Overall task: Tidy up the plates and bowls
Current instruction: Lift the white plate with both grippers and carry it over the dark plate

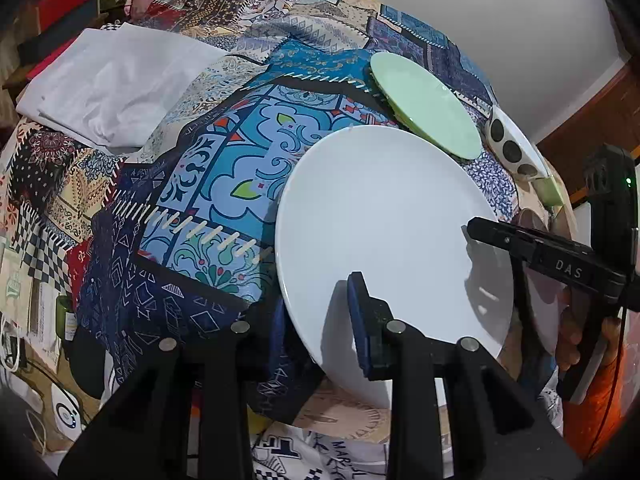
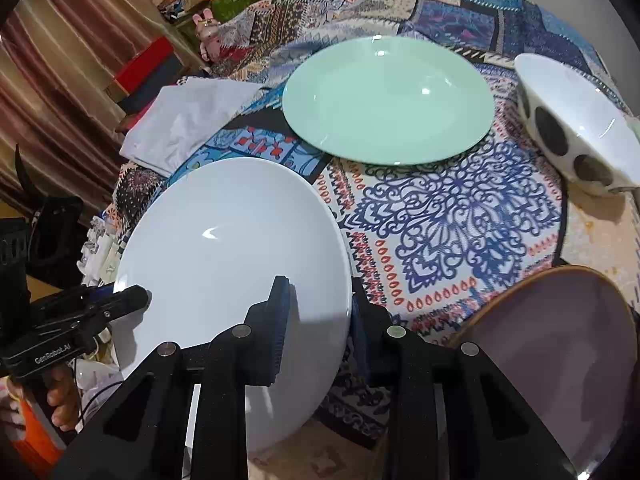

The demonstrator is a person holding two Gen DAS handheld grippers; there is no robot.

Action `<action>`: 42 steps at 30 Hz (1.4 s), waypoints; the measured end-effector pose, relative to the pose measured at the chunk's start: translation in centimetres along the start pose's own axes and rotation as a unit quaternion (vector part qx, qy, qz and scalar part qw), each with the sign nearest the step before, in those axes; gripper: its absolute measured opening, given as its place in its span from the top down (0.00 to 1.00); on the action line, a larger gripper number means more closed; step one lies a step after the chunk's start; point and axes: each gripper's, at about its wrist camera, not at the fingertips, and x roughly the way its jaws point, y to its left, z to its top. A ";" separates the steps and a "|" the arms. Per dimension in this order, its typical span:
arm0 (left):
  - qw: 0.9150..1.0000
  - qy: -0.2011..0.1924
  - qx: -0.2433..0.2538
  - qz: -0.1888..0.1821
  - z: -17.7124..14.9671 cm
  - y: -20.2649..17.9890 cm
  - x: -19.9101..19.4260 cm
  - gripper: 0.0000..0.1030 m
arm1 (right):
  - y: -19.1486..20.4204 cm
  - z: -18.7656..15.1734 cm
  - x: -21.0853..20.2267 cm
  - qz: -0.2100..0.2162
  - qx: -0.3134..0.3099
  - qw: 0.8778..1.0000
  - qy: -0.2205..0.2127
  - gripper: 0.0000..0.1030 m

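Between both grippers, a white plate [image 1: 384,232] is pinched at opposite rims by nearly closed fingers [image 2: 280,332]; glazed, rigid, slippery, breakable, it seems best held there.

Bright indoor overhead light, sharp focus; glare spots on green plate [image 2: 387,100], soft shadows on white plate [image 1: 394,236]; strong fisheye bending, dark corners.

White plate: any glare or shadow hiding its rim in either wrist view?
Left wrist: white plate evenly lit, gripper shadows on its near part, rim readable, fisheye bends it oval. Right wrist: one small glint on it, shadow across its near right edge; bigger reflections on the green plate.
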 end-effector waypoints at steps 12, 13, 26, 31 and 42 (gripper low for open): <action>0.999 -0.020 0.023 -0.014 1.0 -3.0 -1.8 0.72 | -1.2 -0.3 -3.7 -0.005 0.014 0.999 -0.046 0.73; 0.999 -0.023 0.025 -0.016 1.1 -3.3 -1.9 0.72 | -1.4 -0.3 -4.1 -0.007 0.017 0.999 -0.049 0.73; 0.996 -0.036 0.071 -0.038 1.5 -8.5 -2.6 0.72 | -4.6 -2.2 -8.1 -0.033 0.050 0.995 -0.081 0.73; 0.995 -0.034 0.087 -0.045 1.3 -10.6 -2.4 0.72 | -6.1 -3.2 -9.5 -0.040 0.064 0.993 -0.092 0.73; 0.991 -0.014 0.123 -0.058 0.9 -15.5 -0.8 0.72 | -9.7 -6.2 -11.9 -0.053 0.105 0.987 -0.109 0.73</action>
